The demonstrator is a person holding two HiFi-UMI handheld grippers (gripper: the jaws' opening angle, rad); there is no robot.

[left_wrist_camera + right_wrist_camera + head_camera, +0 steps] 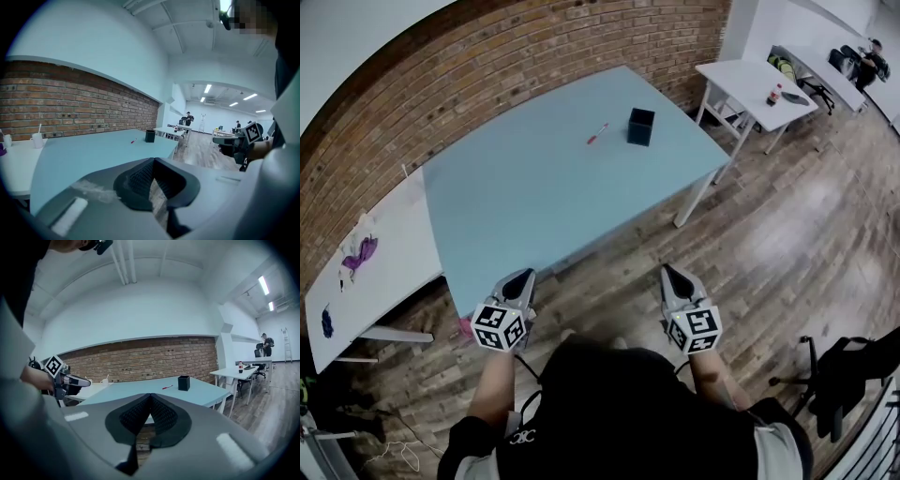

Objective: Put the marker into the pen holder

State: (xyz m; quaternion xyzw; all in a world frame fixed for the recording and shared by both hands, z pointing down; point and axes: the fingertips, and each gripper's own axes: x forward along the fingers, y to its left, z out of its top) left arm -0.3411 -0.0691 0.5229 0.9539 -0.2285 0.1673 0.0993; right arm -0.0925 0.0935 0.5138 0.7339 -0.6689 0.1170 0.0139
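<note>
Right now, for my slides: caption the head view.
Left gripper and right gripper, shut, face table with marker beside pen holder.

Empty, closed left gripper (153,161); marker (134,140) near pen holder (150,136) beyond.

One marker (597,133), one pen holder (640,127), one bottle (774,95), three tables (534,192) (389,258) (741,77), two claws (525,275) (668,271).

Both arms hang low in front of the person's body — the left gripper (521,279) and right gripper (672,277) point forward, well apart, jaws closed tip to tip, nothing between them.
</note>
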